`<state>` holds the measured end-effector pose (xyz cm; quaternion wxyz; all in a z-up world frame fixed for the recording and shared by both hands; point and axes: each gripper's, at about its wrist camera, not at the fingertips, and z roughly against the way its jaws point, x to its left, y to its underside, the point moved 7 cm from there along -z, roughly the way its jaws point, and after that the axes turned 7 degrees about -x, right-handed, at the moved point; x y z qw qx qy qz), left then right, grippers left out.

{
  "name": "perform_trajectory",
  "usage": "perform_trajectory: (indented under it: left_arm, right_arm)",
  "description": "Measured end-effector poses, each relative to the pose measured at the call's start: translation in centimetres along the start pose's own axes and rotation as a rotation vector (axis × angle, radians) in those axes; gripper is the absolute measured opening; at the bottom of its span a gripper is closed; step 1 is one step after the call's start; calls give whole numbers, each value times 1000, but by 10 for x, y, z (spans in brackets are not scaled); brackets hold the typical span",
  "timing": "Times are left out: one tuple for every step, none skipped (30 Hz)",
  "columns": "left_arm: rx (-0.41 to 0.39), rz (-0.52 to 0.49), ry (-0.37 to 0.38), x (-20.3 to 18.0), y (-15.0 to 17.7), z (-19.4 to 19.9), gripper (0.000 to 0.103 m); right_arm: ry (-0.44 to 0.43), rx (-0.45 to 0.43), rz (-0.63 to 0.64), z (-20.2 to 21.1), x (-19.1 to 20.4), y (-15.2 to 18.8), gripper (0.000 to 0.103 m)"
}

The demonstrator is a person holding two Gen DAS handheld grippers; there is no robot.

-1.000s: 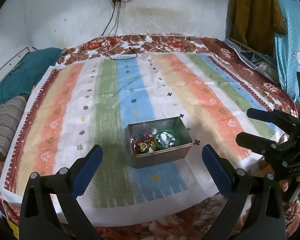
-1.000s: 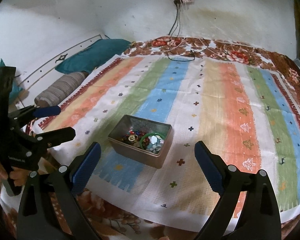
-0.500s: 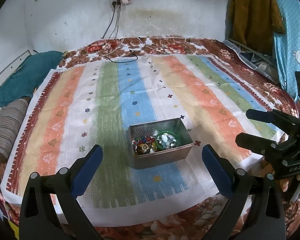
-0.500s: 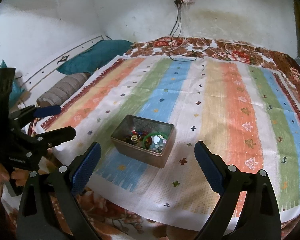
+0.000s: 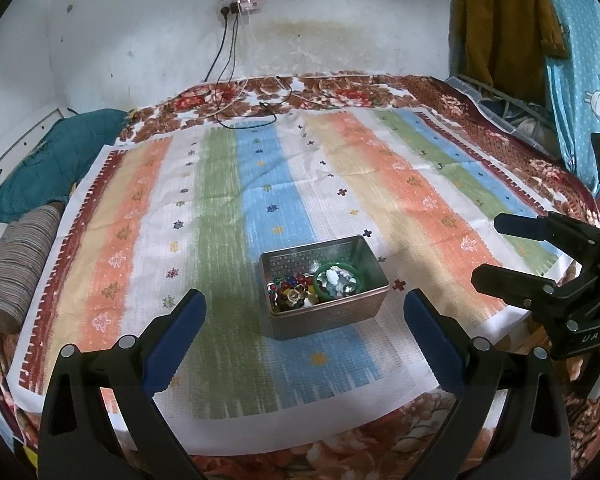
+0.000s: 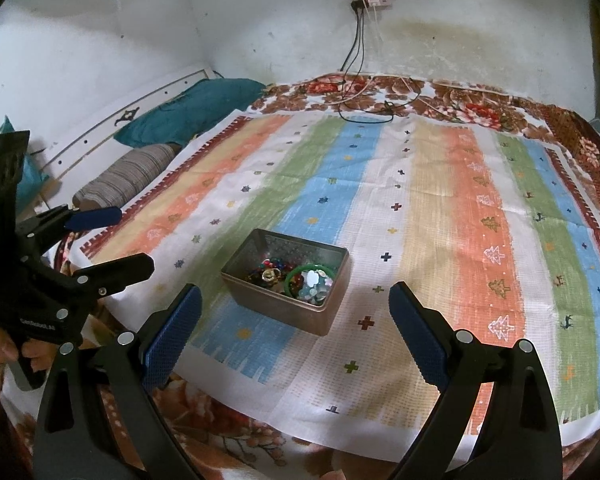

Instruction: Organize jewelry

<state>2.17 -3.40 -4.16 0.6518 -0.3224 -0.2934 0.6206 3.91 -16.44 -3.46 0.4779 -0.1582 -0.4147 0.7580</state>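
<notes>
A rectangular metal tin (image 5: 366, 307) (image 6: 288, 312) sits on the striped cloth near its front edge. Inside lie a green bangle (image 5: 321, 273) (image 6: 300, 270), pale stones within it, and a heap of coloured beads (image 5: 290, 290) (image 6: 269, 270). My left gripper (image 5: 305, 322) is open and empty, held above the cloth in front of the tin. My right gripper (image 6: 294, 320) is open and empty, also in front of the tin. Each gripper shows in the other's view, the right one (image 5: 500, 252) at the right, the left one (image 6: 128, 240) at the left.
The striped cloth (image 5: 340, 184) covers a floral bedspread (image 5: 340, 92). A teal pillow (image 5: 48, 160) and a striped bolster (image 5: 16, 264) lie at the left. Cables (image 5: 244, 116) trail from a wall socket onto the bed's far side. Clothes (image 5: 504, 28) hang at the right.
Both grippers have risen and tilted slightly, so the tin sits a little farther ahead in both views. The jaws stayed open and the tin has not moved.
</notes>
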Motion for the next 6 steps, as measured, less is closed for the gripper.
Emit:
perform_trajectory:
  left_arm:
    - [6, 0, 0, 0, 1, -1, 97]
    - [9, -3, -8, 0, 1, -1, 97]
    - [8, -6, -14, 2, 1, -1, 97]
    - [6, -8, -17, 2, 1, -1, 97]
    - [4, -10, -15, 1, 1, 0, 97]
    - [5, -10, -14, 1, 1, -1, 97]
  right_arm:
    - [1, 0, 0, 0, 0, 0, 95]
    - [0, 0, 0, 0, 0, 0, 95]
    - [1, 0, 0, 0, 0, 0, 95]
    - [2, 1, 0, 0, 0, 0, 95]
    - [1, 0, 0, 0, 0, 0, 95]
    - [1, 0, 0, 0, 0, 0, 95]
